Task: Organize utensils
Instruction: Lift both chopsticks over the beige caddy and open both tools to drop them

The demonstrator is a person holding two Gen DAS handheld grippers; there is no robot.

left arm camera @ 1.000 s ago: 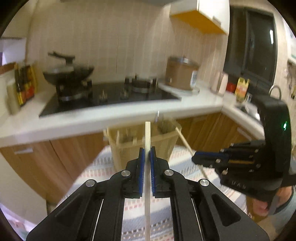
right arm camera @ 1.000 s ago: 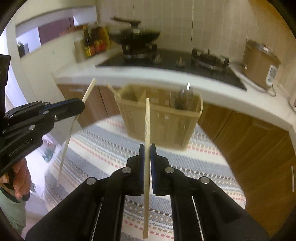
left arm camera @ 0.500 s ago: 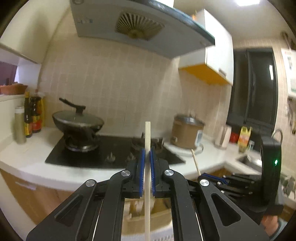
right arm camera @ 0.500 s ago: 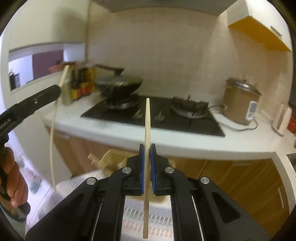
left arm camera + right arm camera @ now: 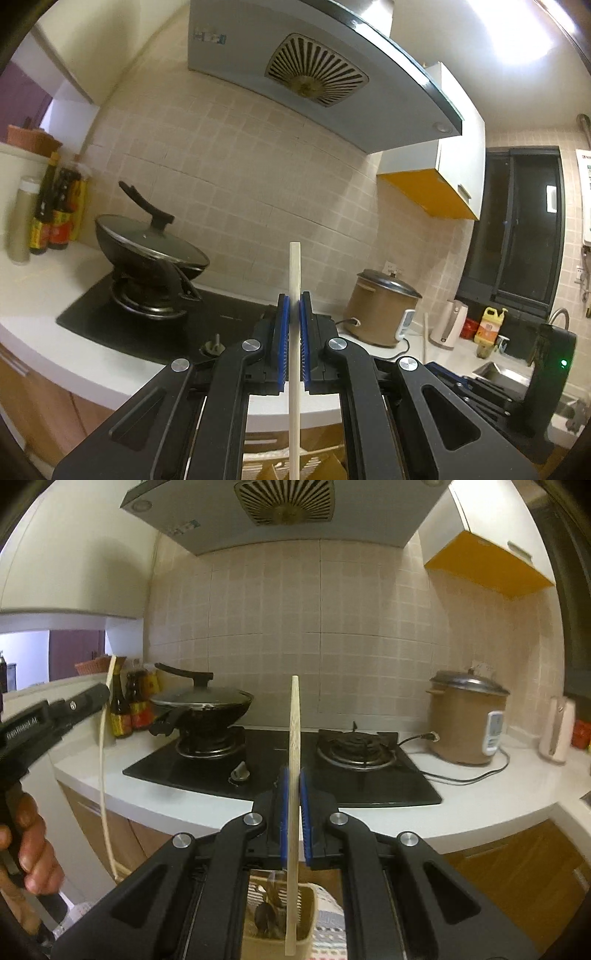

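Both clamped: left hand-held gripper [image 5: 294,314] and right hand-held gripper [image 5: 294,794] each pinch one chopstick [image 5: 294,273] mid-shaft. Light, stiff, slick; mid-shaft grip limits pivoting.

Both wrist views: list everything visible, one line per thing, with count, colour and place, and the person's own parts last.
Pale wooden chopsticks: two, one in left tongs, one in right tongs.
Beige slotted plastic utensil basket: one, below right tongs.
Black lidded wok: one, left burner.
Black glass hob: one, white counter.
Brown rice cooker: one, right of hob.
Dark sauce bottles: several, left of wok.
Grey range hood: one, above hob.
Left tongs: black, shut.
Right tongs: black, shut.
Hand: one, gripping left handle.
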